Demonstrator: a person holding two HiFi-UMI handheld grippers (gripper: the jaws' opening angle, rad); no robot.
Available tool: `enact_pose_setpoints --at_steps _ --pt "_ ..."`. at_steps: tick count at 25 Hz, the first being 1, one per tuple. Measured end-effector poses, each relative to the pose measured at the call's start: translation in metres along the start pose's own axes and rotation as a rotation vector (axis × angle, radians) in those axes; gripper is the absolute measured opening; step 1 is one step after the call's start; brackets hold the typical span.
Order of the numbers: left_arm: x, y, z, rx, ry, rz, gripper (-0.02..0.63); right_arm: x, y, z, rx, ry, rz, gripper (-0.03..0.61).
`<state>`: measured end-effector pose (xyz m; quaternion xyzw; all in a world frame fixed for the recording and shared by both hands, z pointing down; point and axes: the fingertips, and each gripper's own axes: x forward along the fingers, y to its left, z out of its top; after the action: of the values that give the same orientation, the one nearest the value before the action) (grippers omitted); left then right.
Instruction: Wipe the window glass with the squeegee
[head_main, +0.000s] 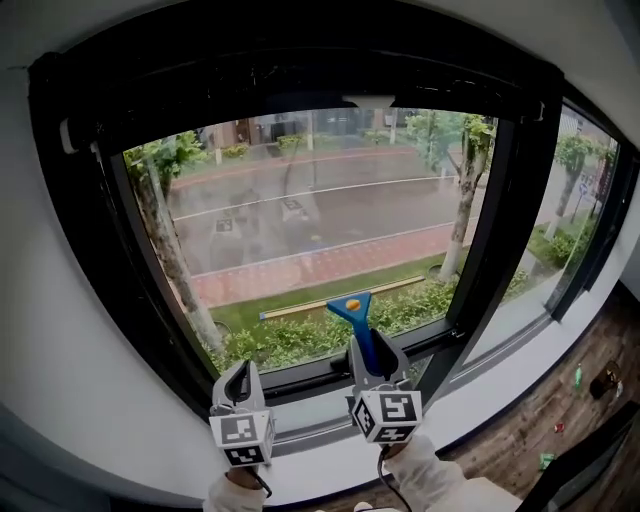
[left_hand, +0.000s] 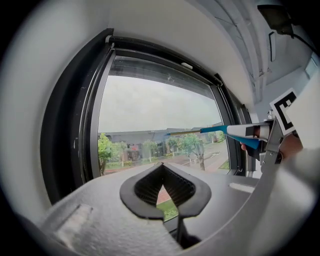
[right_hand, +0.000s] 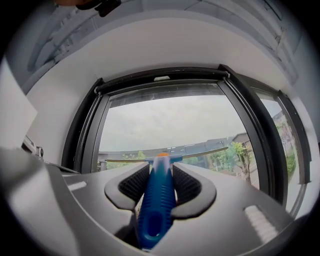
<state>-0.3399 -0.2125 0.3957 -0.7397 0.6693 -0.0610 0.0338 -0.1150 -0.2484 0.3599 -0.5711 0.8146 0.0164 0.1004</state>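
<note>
The squeegee has a blue handle and a thin yellowish blade that lies level against the lower part of the window glass. My right gripper is shut on the handle, and in the right gripper view the blue handle runs between the pads with the blade across the pane ahead. My left gripper is to the left of it near the sill, shut with nothing in it. From the left gripper view the squeegee reaches in from the right.
A thick black frame surrounds the pane, with a black mullion just right of the squeegee and a side pane beyond. A white sill runs below. Wooden floor with small scattered items lies at lower right.
</note>
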Motion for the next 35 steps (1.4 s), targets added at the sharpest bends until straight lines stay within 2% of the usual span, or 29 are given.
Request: enact_pose_setpoints --at_steps 4,9,13,15,18,26,30,35 --pt "0.011 0.006 0.035 0.041 -0.017 0.014 0.0 0.024 0.012 0.056 0.002 -0.094 0.005 0.146" --pt "0.02 0.019 0.089 0.044 -0.082 0.038 0.0 0.053 0.028 0.127 0.014 -0.214 0.05 0.146" --pt "0.029 0.029 0.129 0.117 -0.095 0.062 0.001 0.072 0.041 0.181 0.006 -0.296 0.066 0.146" --pt "0.034 0.03 0.145 0.106 -0.089 0.047 0.002 0.08 0.045 0.202 0.007 -0.327 0.073 0.146" --pt "0.037 0.035 0.175 0.101 -0.124 0.043 0.002 0.09 0.055 0.227 -0.005 -0.364 0.093 0.146" --pt "0.039 0.053 0.238 0.145 -0.215 0.075 0.0 0.117 0.071 0.27 -0.051 -0.401 0.121 0.146" --pt "0.039 0.058 0.251 0.128 -0.233 0.073 0.0 0.129 0.077 0.277 -0.053 -0.387 0.13 0.146" --pt "0.038 0.062 0.262 0.157 -0.256 0.09 0.0 0.138 0.082 0.281 -0.052 -0.398 0.106 0.146"
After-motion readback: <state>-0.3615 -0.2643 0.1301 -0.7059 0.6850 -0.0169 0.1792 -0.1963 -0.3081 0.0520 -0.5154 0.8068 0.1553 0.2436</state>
